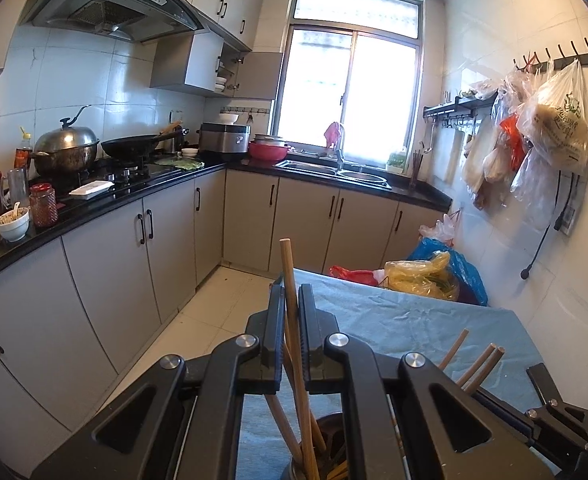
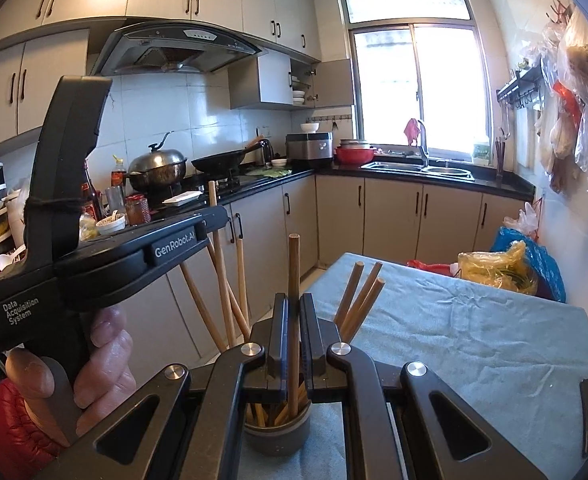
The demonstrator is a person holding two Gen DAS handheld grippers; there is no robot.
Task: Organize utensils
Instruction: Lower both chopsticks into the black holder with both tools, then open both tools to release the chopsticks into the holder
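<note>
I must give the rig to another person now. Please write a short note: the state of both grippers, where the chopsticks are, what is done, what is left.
Left gripper: shut on one chopstick above the holder.
Right gripper: shut on another chopstick, its lower end already inside the holder.
Holder stands on the blue cloth; several chopsticks already lean in it.
Left: release both held chopsticks into the holder. I see no loose ones on the cloth.
</note>
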